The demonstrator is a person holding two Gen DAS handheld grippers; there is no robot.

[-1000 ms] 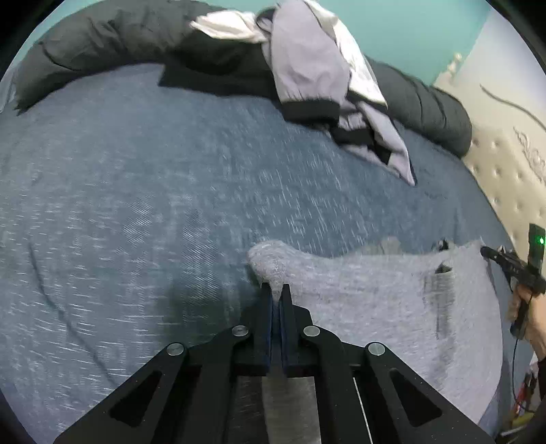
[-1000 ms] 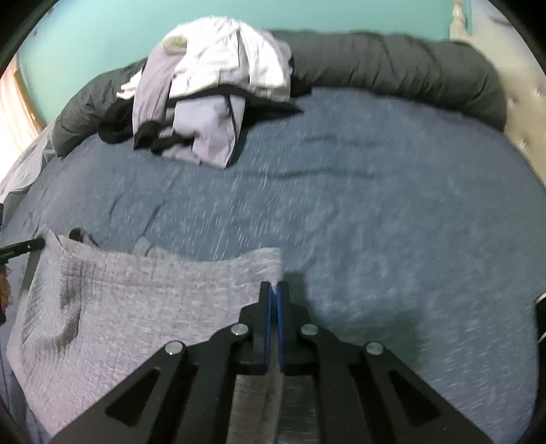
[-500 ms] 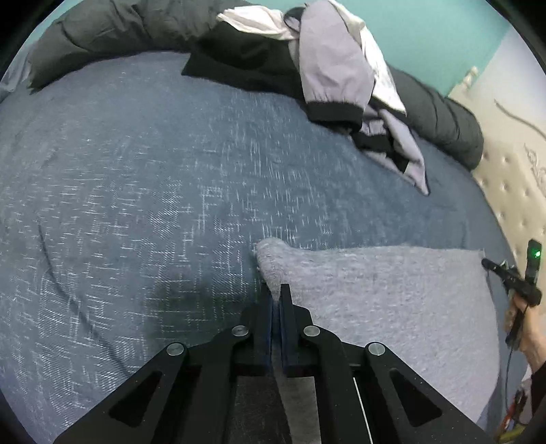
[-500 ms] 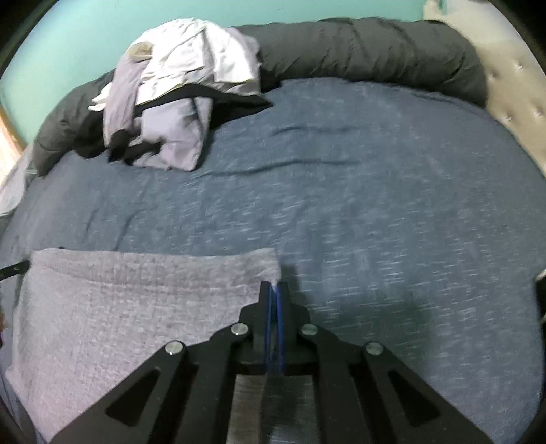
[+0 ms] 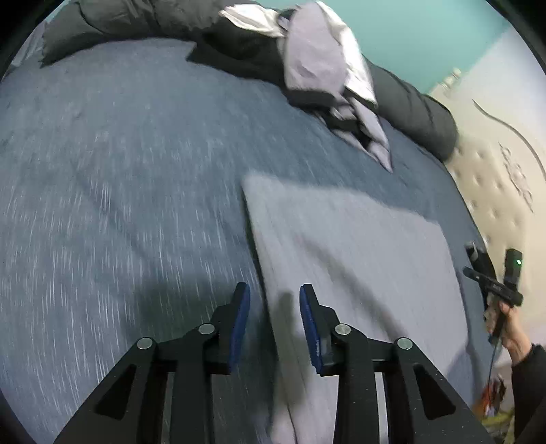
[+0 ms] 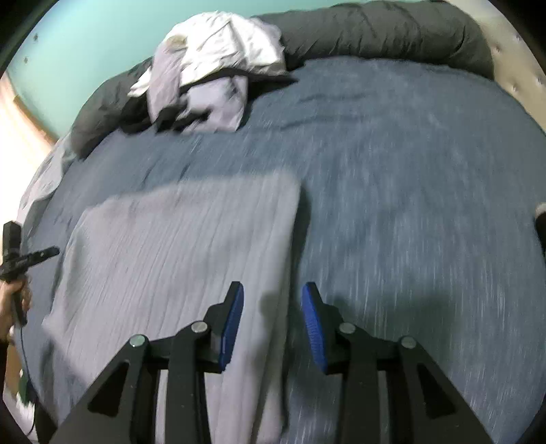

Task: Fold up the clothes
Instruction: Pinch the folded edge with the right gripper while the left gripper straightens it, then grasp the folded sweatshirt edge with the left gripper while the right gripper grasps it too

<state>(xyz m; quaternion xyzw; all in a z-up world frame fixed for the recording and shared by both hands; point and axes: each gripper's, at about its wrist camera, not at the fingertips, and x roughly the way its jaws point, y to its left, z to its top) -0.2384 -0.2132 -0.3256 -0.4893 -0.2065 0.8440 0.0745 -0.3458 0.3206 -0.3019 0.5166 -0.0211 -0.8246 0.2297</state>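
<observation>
Left wrist: grey garment (image 5: 348,246) lies flat beyond the just-opened left gripper (image 5: 274,304).

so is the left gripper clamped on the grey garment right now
No, the left gripper is open, its pads apart and clear of the grey garment lying flat on the bed.

Light grey garment (image 5: 351,246), flecked blue bedspread (image 5: 119,177), teal wall (image 6: 88,44)

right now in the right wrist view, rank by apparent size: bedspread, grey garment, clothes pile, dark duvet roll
1. bedspread
2. grey garment, though nearness to the camera enlarges it
3. and 4. dark duvet roll and clothes pile: partly overlapped, too close to rank
</observation>
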